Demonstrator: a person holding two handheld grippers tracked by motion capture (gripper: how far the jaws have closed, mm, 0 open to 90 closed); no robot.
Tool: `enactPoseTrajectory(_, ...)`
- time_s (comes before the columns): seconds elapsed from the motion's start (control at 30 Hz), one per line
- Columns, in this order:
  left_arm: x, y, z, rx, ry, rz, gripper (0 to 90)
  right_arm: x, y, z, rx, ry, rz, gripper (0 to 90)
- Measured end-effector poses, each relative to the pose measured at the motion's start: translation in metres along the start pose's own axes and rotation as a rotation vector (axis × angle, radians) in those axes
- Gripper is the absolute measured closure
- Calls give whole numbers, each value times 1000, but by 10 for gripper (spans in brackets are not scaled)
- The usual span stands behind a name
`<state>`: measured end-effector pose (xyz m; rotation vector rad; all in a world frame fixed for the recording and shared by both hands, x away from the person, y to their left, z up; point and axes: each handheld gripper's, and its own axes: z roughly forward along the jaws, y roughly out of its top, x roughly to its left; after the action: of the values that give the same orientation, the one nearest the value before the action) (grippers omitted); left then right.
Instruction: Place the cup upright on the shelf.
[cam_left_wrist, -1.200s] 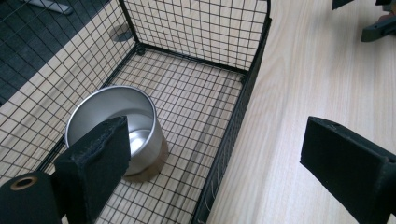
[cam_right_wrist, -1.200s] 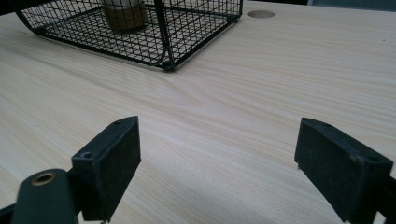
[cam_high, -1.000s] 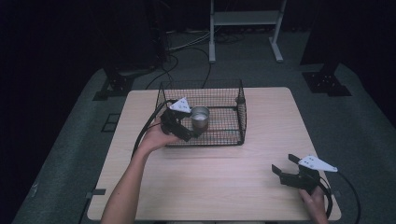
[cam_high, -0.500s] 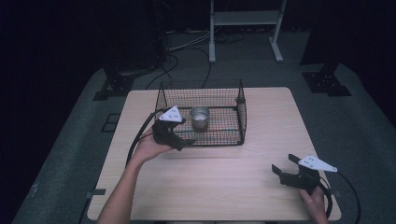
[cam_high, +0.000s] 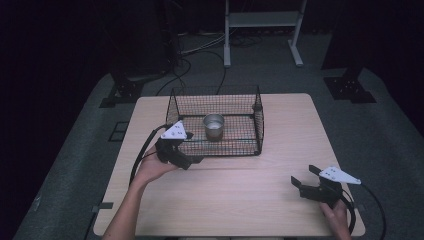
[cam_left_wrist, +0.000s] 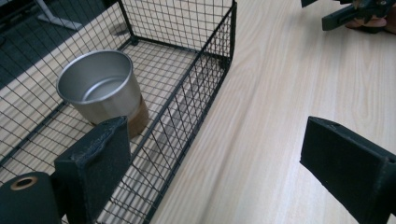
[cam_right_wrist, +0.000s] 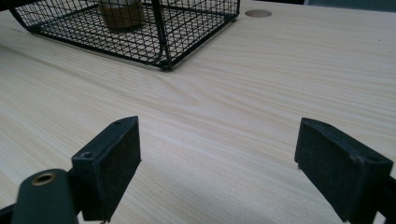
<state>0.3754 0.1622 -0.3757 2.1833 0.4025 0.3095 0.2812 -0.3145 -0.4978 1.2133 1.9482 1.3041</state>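
We see the metal cup (cam_high: 214, 126) upright mid-frame inside the wire basket (cam_high: 260, 122), our left gripper (cam_high: 192, 161) gaping empty at its near-left corner, right gripper (cam_high: 306, 176) gaping over bare tabletop (cam_high: 240, 195) lower right.

We see a light wooden table (cam_high: 235, 200) with a round hole (cam_right_wrist: 258, 13) near its far edge in the right gripper view. The table stands on a grey carpet (cam_high: 390, 135). Behind it we see a white stand (cam_high: 262, 20), black cables (cam_high: 200, 50) on the floor, and dark bases (cam_high: 349, 87) at the far left and right.
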Motion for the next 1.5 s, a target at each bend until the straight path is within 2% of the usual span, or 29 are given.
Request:
enactPoseTrajectory(0.27, -5, -13, -6, -9, 8, -7, 75, 0, 0, 0, 1, 0, 0, 137)
enactPoseTrajectory(0.5, -9, -30, -13, -28, 20, -32, 75, 0, 0, 0, 1, -2, 0, 137)
enactPoseTrajectory(0.77, -14, -45, -13, -26, 24, -49, 75, 0, 0, 0, 2, -2, 3, 137)
enactPoseTrajectory(1.13, -25, -53, -17, -30, 20, -27, 74, 0, 0, 0, 2, -2, 4, 137)
enactPoseTrajectory(1.17, -26, -56, -18, -42, 18, -35, 74, 0, 0, 0, 3, -3, 4, 137)
enactPoseTrajectory(1.5, -31, -69, -20, -48, 26, -50, 74, 0, 0, 0, 4, -3, 4, 137)
